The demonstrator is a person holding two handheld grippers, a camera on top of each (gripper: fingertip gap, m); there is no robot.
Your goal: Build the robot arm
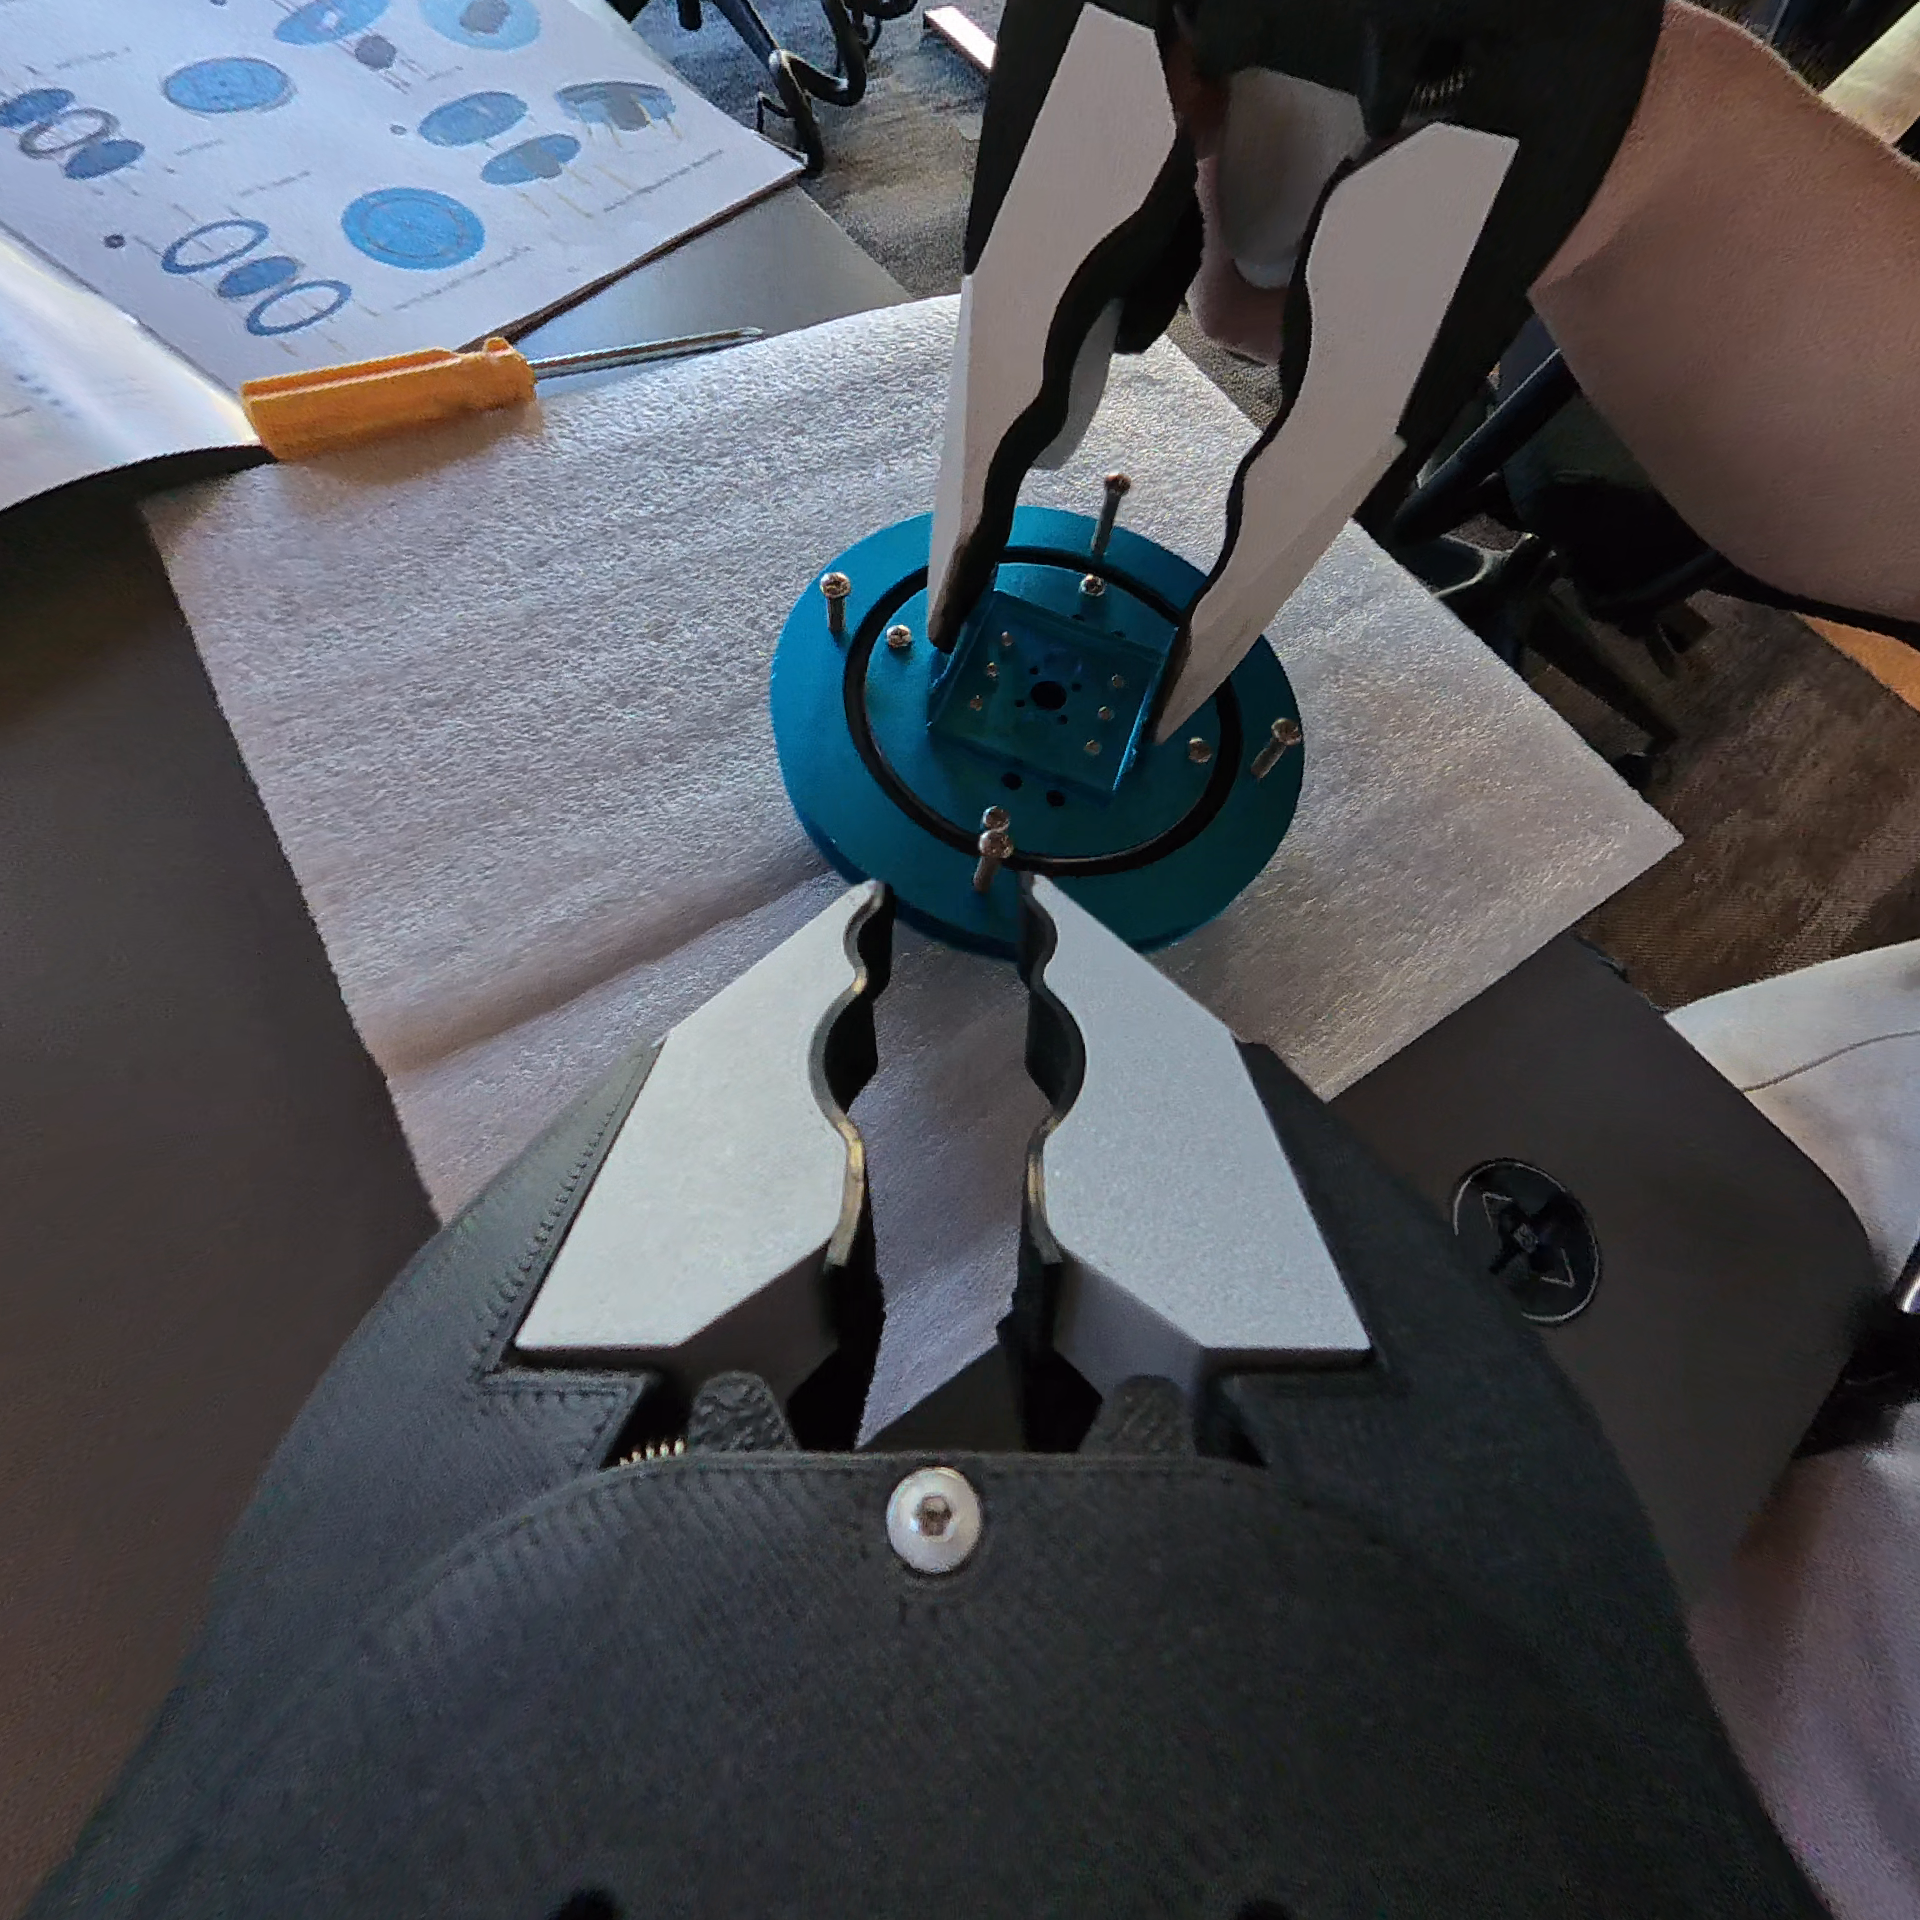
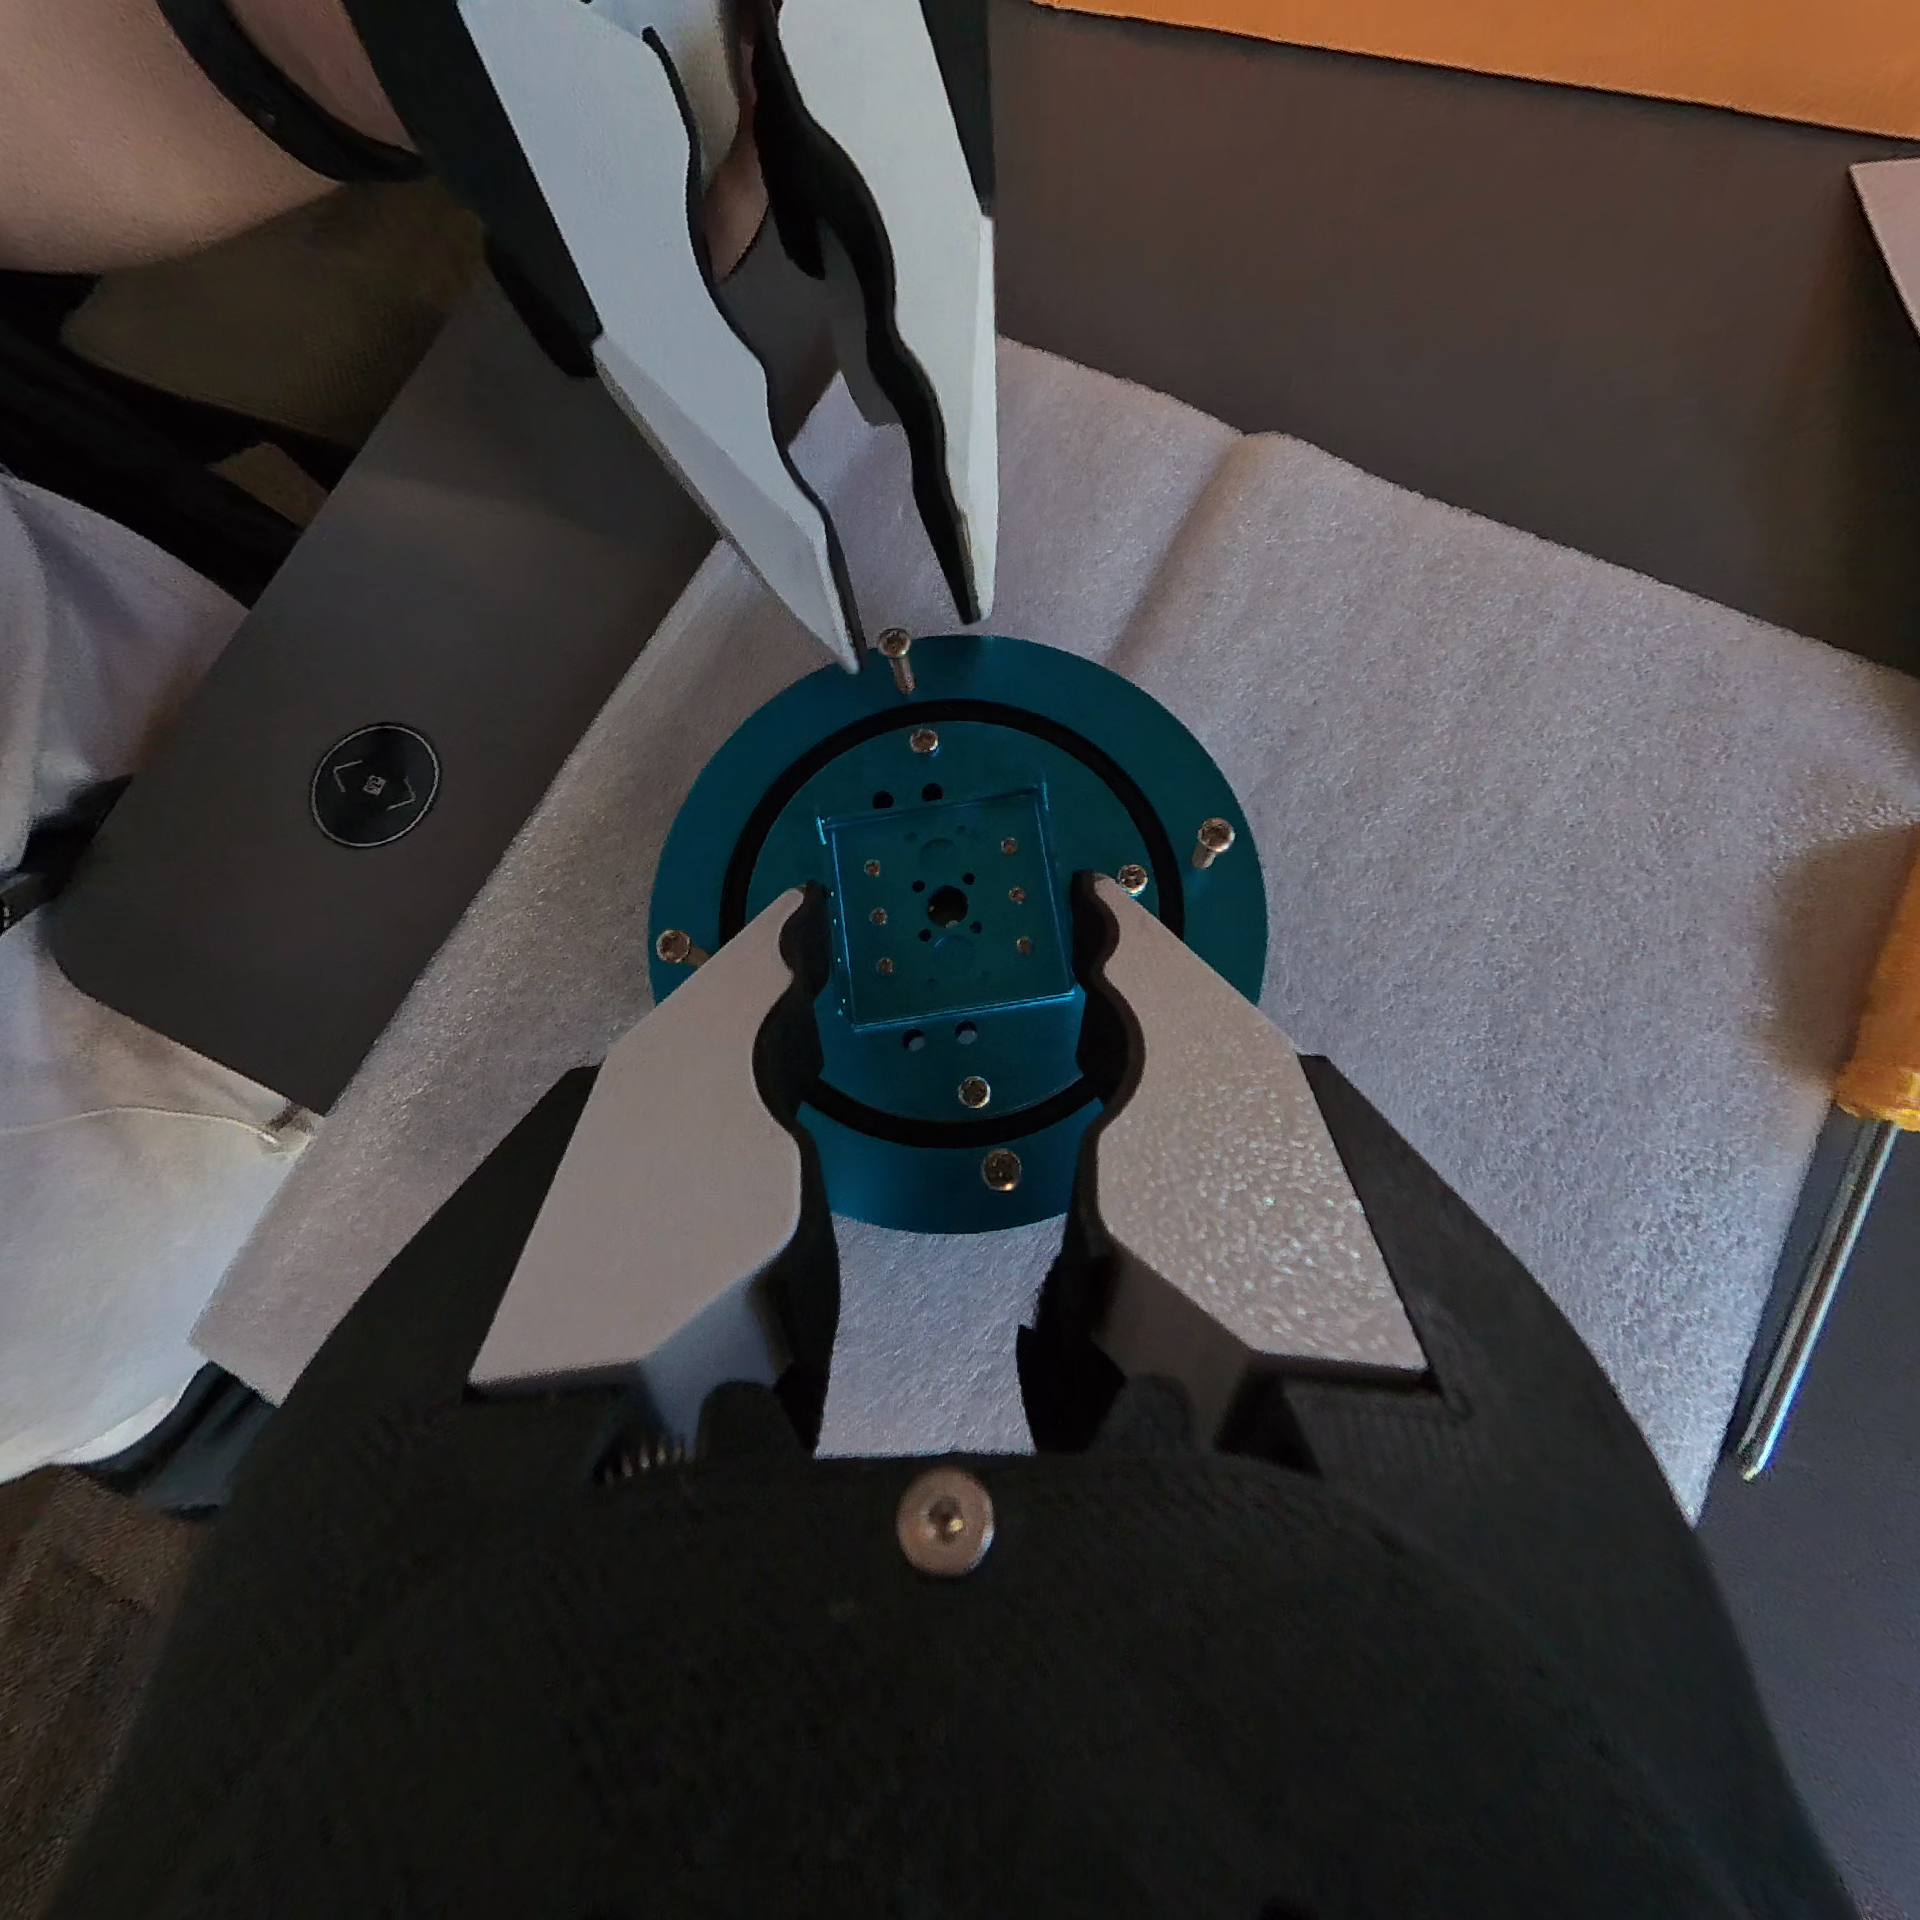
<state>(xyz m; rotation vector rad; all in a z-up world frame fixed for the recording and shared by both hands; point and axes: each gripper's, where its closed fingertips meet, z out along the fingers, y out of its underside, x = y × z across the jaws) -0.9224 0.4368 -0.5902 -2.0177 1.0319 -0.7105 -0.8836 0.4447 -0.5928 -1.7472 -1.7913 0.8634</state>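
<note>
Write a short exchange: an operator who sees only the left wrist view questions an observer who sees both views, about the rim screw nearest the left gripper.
Operator: Does my gripper straddle that rim screw?
Observer: Yes. From above, the screw stands between the fingertips of the left gripper, and neither visibly touches it.
Operator: What lies behind my camera?
Observer: An orange surface, past the far edge of the dark tabletop.

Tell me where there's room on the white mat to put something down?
The white foam mat is bare between the blue disc and the orange screwdriver. It's crowded at the disc: the right gripper straddles its square block, the left gripper hovers by a screw.
</note>
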